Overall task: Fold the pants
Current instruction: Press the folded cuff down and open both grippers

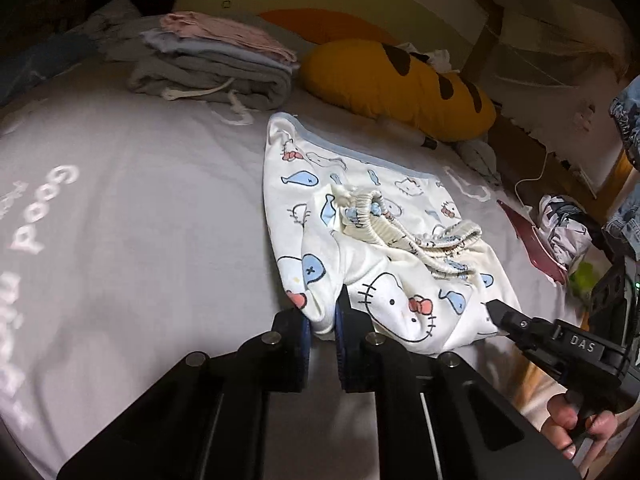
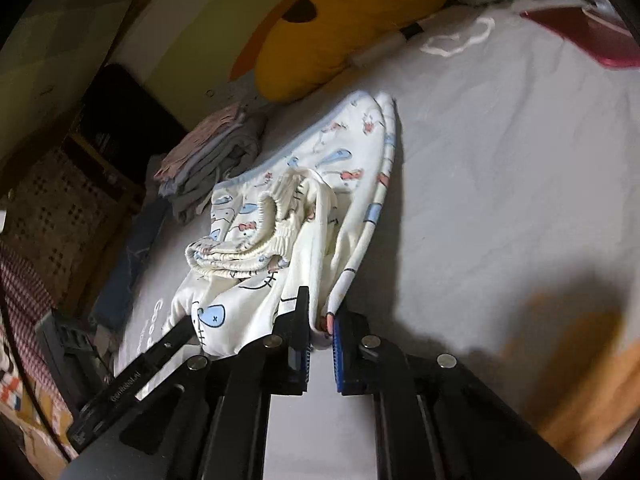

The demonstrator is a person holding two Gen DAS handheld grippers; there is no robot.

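Likely bedroom, bed sheet (image 1: 140, 208), plush pillow (image 1: 396, 84)

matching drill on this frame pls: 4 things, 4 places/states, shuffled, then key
Things:
1. printed pants
2. folded clothes stack
3. yellow plush pillow
4. left hand-held gripper

Places/states:
A. piled at the far left of the bed
B. shut on the near edge of the fabric
C. lying against the wall, behind the pants
D. spread on the grey sheet, elastic waistband bunched on top

Pairs: 1-D, 2-A, 3-C, 4-B
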